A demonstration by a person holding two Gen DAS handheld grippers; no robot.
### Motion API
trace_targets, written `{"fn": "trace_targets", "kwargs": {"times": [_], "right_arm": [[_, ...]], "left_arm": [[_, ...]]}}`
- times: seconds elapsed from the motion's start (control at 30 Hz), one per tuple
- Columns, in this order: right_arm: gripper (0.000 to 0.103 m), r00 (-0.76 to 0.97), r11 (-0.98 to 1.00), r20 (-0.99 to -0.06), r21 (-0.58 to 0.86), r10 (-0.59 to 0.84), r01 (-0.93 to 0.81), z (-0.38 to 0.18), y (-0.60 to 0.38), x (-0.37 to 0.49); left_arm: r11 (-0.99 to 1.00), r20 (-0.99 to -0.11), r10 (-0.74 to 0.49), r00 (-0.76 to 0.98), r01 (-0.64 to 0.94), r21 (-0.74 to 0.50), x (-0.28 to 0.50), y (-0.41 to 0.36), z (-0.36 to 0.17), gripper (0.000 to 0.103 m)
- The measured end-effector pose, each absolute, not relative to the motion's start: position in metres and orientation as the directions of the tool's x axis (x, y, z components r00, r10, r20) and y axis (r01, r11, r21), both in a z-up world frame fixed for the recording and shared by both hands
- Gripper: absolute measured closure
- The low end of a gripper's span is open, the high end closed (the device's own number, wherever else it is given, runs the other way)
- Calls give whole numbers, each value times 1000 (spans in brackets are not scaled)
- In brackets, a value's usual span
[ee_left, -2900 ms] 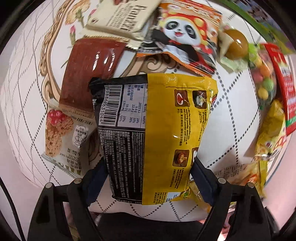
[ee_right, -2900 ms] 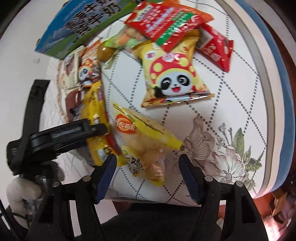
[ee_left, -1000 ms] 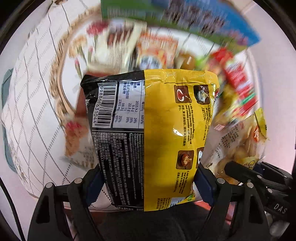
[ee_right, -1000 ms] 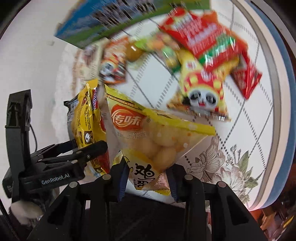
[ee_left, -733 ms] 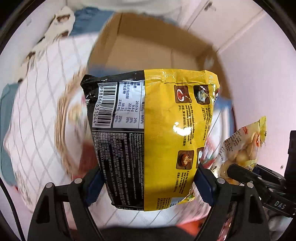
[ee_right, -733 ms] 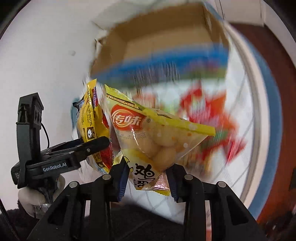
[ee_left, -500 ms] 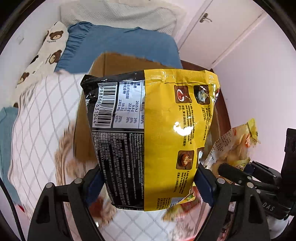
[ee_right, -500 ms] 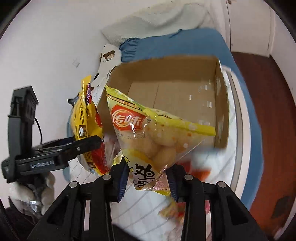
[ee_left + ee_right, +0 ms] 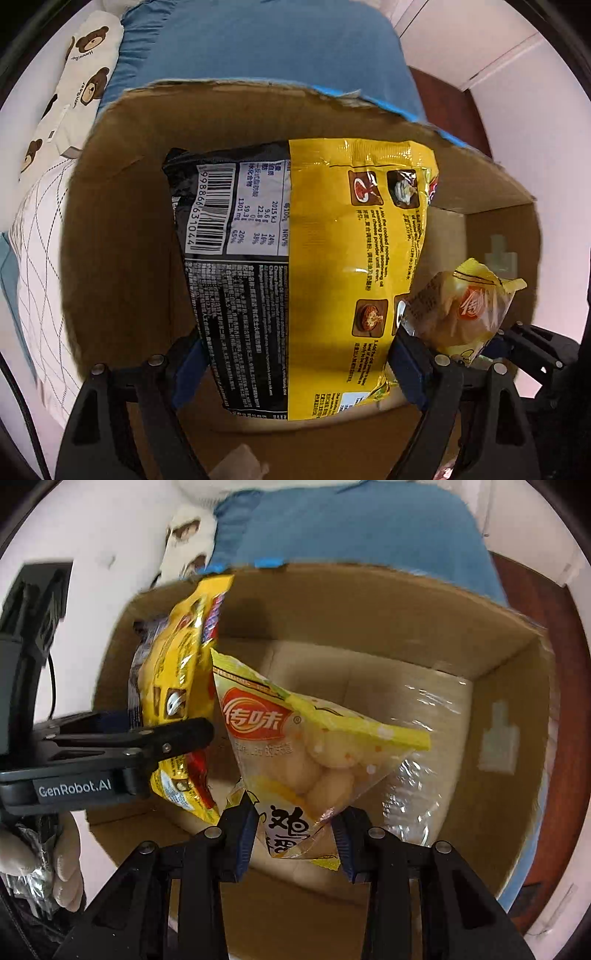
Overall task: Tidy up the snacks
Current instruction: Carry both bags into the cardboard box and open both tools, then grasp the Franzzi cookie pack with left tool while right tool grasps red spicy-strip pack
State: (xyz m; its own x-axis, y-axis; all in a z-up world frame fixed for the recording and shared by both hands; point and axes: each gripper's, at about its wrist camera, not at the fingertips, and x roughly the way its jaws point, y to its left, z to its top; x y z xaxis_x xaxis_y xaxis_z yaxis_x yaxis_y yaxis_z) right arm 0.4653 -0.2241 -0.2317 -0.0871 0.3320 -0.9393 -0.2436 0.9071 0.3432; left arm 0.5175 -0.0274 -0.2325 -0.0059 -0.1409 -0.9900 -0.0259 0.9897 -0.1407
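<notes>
Left wrist view, left claw (image 9: 295, 360) clamping one noodle packet (image 9: 303, 273), right claw (image 9: 293, 836) clamping one puff bag (image 9: 314, 753), one cardboard box (image 9: 509, 709), gloved hand (image 9: 62, 860) only on right view.

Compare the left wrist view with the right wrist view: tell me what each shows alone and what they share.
Only the left wrist view shows the barcode and the nutrition table on the back of the yellow and black packet that the left gripper clamps.

Only the right wrist view shows the gloved hand and the shiny tape strip on the box floor.

Both show the cardboard box, the blue cushion, and the clear yellow snack bag in the right gripper.
</notes>
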Motion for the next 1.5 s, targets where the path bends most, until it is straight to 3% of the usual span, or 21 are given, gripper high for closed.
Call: {"fn": "trace_targets", "kwargs": {"times": [0.07,0.1,0.13,0.6,0.73,1.03,1.5], "right_arm": [[39,-92,912,-947,322,309,-254,-238,-222,472],[13,-83,915,-952,306,294,-263,-240,-224,476],[7,-71,917,-953,302,294,-259,-239,-227,477],[7,198,986,-970,121,143,-117,-180,-259,421],[7,259,982,-948,172,186,-78,-163,-258,404],[7,417,992,-900,111,126,-60,-133,-243,360],[7,548,989,-824,125,145,-74,-70,-239,286]], "left_arm": [[993,-993,-115,-4,-20,-115,522,-28,-238,15],[994,-994,-111,-2,-21,-111,521,-27,-239,11],[993,-993,-118,3,-21,-118,519,-28,-238,9],[997,-979,-44,199,-52,-55,477,-17,-198,8],[999,-963,-23,269,-38,-35,453,-18,-180,8],[999,-927,-28,375,-12,-35,402,-20,-137,8],[998,-870,-54,489,2,-61,338,-22,-84,8]]}}
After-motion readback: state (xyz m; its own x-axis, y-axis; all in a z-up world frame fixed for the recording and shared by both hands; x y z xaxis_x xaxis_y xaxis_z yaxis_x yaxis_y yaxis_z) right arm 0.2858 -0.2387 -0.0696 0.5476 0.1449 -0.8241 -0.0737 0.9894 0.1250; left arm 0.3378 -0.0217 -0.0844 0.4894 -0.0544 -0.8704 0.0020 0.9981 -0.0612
